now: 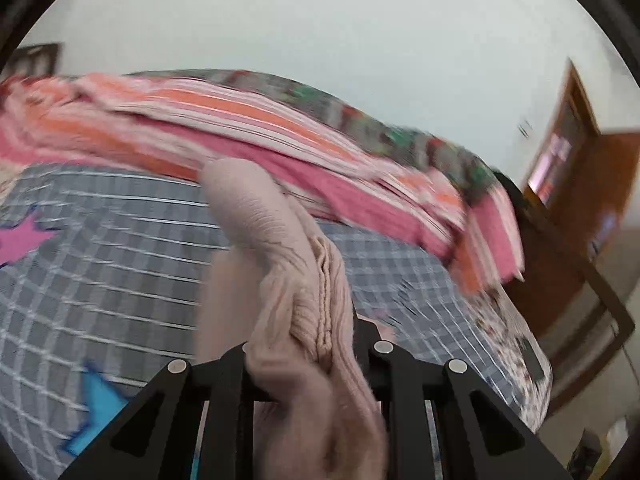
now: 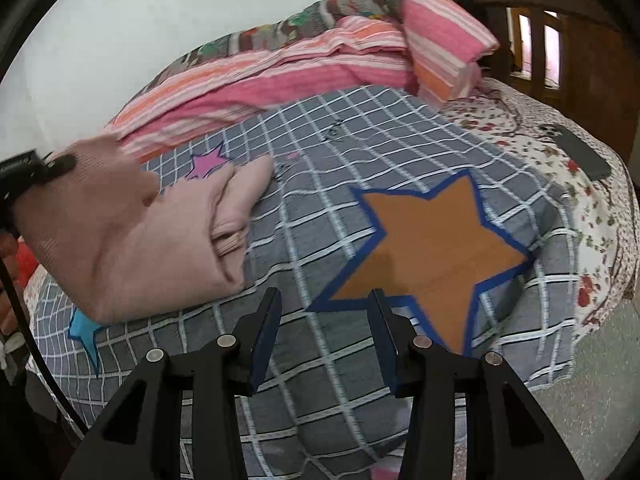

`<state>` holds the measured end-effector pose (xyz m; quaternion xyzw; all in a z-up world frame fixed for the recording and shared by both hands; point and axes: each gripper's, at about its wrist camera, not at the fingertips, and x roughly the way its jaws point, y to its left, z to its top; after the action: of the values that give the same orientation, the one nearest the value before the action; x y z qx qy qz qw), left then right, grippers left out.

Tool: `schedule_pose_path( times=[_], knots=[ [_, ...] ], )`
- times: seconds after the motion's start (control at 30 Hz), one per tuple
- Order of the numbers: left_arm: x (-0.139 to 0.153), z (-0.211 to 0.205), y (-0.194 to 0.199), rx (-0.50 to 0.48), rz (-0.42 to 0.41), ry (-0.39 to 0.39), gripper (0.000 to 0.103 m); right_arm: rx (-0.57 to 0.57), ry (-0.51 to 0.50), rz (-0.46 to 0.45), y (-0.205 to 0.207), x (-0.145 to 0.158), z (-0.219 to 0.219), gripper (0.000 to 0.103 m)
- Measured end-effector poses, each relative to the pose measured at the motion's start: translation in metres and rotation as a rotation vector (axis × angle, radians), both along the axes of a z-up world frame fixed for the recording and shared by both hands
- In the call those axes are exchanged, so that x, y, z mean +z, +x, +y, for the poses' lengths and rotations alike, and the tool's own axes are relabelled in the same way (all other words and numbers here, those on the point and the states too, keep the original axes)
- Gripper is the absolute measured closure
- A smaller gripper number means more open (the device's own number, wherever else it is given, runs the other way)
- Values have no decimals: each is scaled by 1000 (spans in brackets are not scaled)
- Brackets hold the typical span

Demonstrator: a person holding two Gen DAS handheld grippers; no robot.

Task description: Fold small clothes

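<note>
A pale pink knitted garment [image 1: 288,280] is bunched between the fingers of my left gripper [image 1: 308,344], which is shut on it and holds it lifted above the grey checked blanket [image 1: 120,264]. In the right wrist view the same garment [image 2: 132,232] hangs at the left, its lower part resting on the blanket [image 2: 320,208], with the left gripper [image 2: 28,176] at its top edge. My right gripper [image 2: 324,312] is open and empty, hovering over the blanket beside a large orange star [image 2: 432,248].
A pink and orange striped blanket [image 2: 304,72] and a patterned quilt lie along the bed's far side by the wall. A dark phone [image 2: 580,148] lies on the floral sheet at the right. A wooden bed frame [image 2: 560,40] stands behind.
</note>
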<state>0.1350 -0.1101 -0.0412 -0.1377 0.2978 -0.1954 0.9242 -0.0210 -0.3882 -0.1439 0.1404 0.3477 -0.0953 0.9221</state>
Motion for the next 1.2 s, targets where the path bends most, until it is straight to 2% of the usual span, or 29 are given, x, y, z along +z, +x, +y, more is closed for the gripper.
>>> schedule_pose_path(
  times=[0.07,0.17,0.27,0.3,0.37,0.43,0.5,0.57,0.63,0.67,0.73,0.87,0.93,1.0,1.07,1.1,1.13,1.2],
  knots=[
    [-12,-33,-2,-56,12,12,84,-19,-2,1,-4,1,-8,59],
    [-50,-81,-1,-132,114,35,84,-49,-12,14,-10,1,-20,59],
    [-74,-102,-3,-161,154,88,81,-64,-13,37,-14,1,-31,59],
    [-74,-105,-5,-183,147,95,76,-64,-14,39,-14,1,-33,59],
    [-65,-105,-4,-263,154,65,47,-52,-22,38,-12,6,-36,59],
    [-53,-100,-1,-349,178,13,46,-32,-24,35,-6,12,-35,59],
    [-37,-90,-1,-386,162,-17,45,2,-10,18,1,21,-33,59],
    [-23,-74,-5,-374,105,-34,36,43,15,-14,10,33,-31,58],
    [-14,-54,-6,-315,60,-32,34,94,51,-51,22,46,-26,54],
    [-12,-44,-4,-262,56,-6,34,118,67,-65,27,50,-23,53],
    [-15,-28,2,-191,67,18,34,179,117,-101,41,60,-14,50],
    [-35,10,14,-78,134,8,34,280,237,-135,68,64,5,49],
    [-48,25,17,-44,177,-14,34,322,282,-131,85,57,17,49],
    [-59,34,20,-20,216,-35,34,316,267,-94,104,45,28,50],
    [-67,39,20,-3,235,-51,34,293,240,-12,127,27,36,72],
    [-70,41,20,2,239,-57,34,305,238,18,136,19,39,89],
    [-71,42,18,5,240,-60,34,320,215,22,140,15,42,89],
    [-70,42,17,-1,232,-66,34,360,128,-56,133,21,45,90]
  ],
)
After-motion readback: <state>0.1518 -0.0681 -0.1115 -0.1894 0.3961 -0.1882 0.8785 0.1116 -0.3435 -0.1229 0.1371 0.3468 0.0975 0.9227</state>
